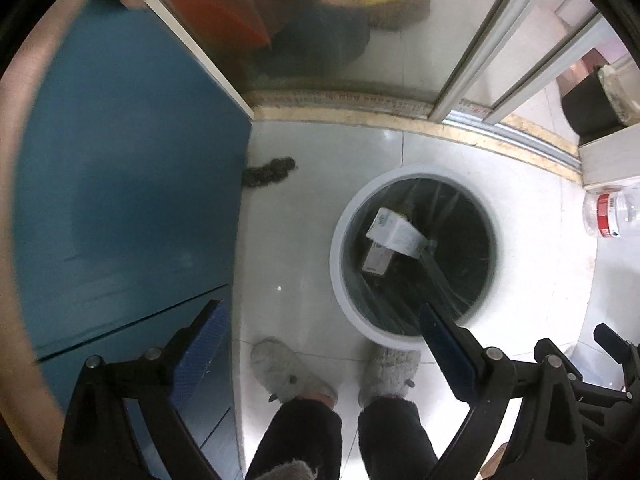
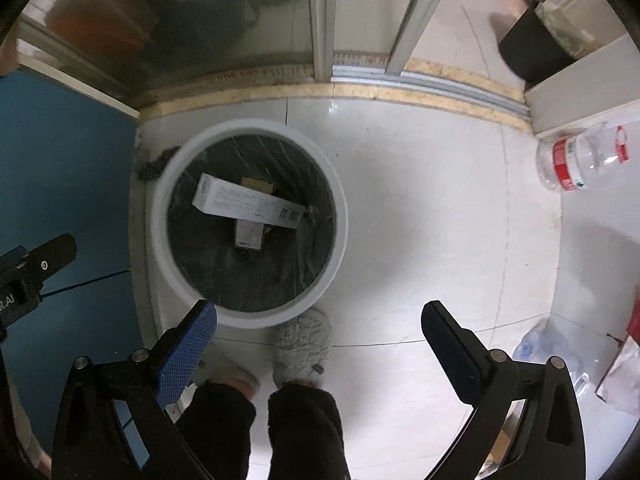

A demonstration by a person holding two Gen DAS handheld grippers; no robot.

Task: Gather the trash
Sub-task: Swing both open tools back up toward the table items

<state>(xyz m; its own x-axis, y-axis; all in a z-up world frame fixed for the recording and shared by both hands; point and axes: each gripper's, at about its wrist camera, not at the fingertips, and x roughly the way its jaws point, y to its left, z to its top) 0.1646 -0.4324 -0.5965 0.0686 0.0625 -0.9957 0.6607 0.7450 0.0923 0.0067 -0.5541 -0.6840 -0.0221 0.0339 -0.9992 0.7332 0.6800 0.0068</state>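
A round white trash bin [image 1: 344, 216] with a dark liner stands on the pale tile floor; it also shows in the right wrist view [image 2: 160, 208]. Inside lie a long white carton [image 2: 248, 202] [image 1: 394, 232] and a smaller white box [image 2: 249, 234] [image 1: 378, 260]. My left gripper [image 1: 320, 320] is open and empty, high above the floor, its right finger over the bin's near rim. My right gripper [image 2: 320, 320] is open and empty, above the floor just right of the bin. A clear plastic bottle with a red label [image 2: 576, 160] [image 1: 608, 216] lies on the floor at the right.
A blue cabinet [image 1: 120, 180] stands left of the bin. A sliding glass door track [image 2: 360, 88] runs behind. The person's grey slippers [image 2: 302, 348] stand just before the bin. A dark clump [image 1: 270, 170] lies by the cabinet. More plastic and packaging [image 2: 580, 364] lies at lower right.
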